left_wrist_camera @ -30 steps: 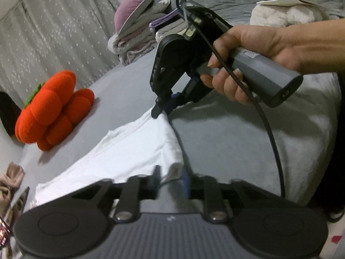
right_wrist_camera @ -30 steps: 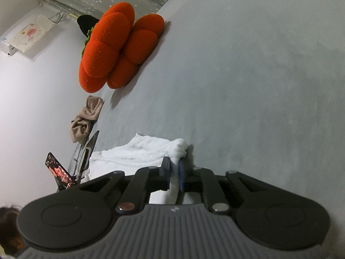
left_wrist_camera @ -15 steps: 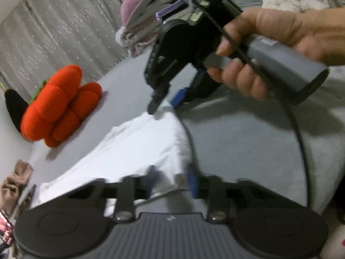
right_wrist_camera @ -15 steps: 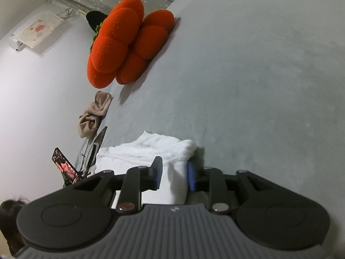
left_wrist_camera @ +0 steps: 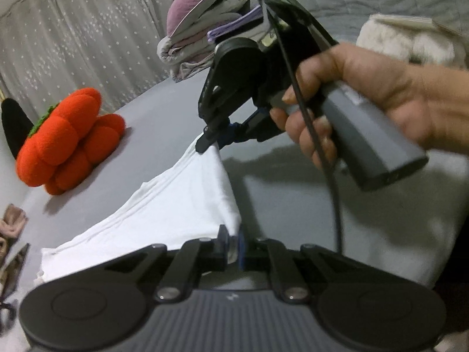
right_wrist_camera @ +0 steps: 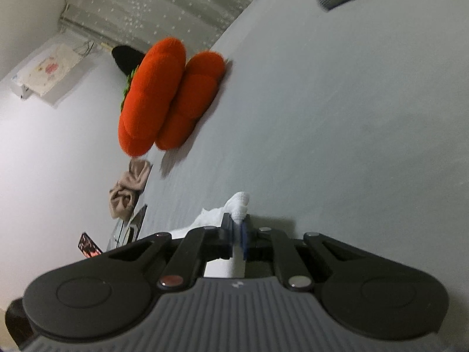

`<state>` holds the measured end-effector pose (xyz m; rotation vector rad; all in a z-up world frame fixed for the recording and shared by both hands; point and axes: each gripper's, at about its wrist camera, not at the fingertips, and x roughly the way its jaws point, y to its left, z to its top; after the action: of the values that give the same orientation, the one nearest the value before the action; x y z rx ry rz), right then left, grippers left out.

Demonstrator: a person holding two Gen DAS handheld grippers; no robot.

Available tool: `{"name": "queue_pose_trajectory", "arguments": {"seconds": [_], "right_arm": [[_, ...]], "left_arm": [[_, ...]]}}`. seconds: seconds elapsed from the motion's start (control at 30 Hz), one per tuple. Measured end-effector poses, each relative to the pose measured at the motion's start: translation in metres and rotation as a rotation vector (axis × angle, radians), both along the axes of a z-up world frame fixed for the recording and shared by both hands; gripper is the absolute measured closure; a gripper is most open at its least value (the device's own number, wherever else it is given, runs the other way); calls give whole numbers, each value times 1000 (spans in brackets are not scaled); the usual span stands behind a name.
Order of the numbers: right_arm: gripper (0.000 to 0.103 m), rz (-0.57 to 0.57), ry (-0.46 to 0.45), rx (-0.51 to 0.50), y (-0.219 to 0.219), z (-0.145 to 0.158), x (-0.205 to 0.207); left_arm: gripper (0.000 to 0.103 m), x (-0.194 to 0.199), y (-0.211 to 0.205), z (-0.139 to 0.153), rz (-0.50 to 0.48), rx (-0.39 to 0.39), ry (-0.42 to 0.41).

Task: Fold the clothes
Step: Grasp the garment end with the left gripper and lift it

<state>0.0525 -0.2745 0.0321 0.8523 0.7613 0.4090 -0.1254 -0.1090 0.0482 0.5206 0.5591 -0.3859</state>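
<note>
Now, left tongs point(left_wrist_camera: 233, 245): clamped on the near corner of the white shirt point(left_wrist_camera: 176, 202), cloth pinched between the pads, so that corner can be carried.
Right tongs point(right_wrist_camera: 238, 231): jaws closing on the far corner of the same edge, white cloth bunched between them; in the left view they point(left_wrist_camera: 215, 140) pinch the peak of the cloth from above.
Right hand point(left_wrist_camera: 360, 99): wrapped round the grey handle, cable trailing below.
Shirt: on the grey bed point(left_wrist_camera: 307, 205), most of it lying flat toward the left, the held edge raised into a ridge between the 2 tongs.
Why 2 corners: holding both ends keeps the edge taut and straight, which a clean fold likely needs.
Step, as I judge it: start of a fold, edge gripped, not yet laid over.
Clutter: orange cushion point(left_wrist_camera: 70, 138) well apart from the shirt; stacked clothes point(left_wrist_camera: 205, 38) at the far end, out of the way.
Risk: thin cloth may slip from a shallow pinch.
</note>
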Motion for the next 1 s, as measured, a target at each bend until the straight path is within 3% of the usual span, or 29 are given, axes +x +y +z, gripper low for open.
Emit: {"name": "queue_pose_trajectory", "arguments": {"seconds": [0.37, 0.57, 0.73, 1.0], "right_arm": [[96, -132, 58, -27, -97, -1, -53], [96, -168, 89, -13, -121, -10, -70], [96, -171, 91, -29, -112, -4, -63], [96, -136, 35, -13, -96, 22, -53]], "left_arm": [[97, -27, -74, -4, -125, -157, 78], [97, -38, -92, -9, -157, -213, 118], [97, -30, -75, -3, -132, -293, 144], [97, -18, -25, 10, -69, -510, 202]]}}
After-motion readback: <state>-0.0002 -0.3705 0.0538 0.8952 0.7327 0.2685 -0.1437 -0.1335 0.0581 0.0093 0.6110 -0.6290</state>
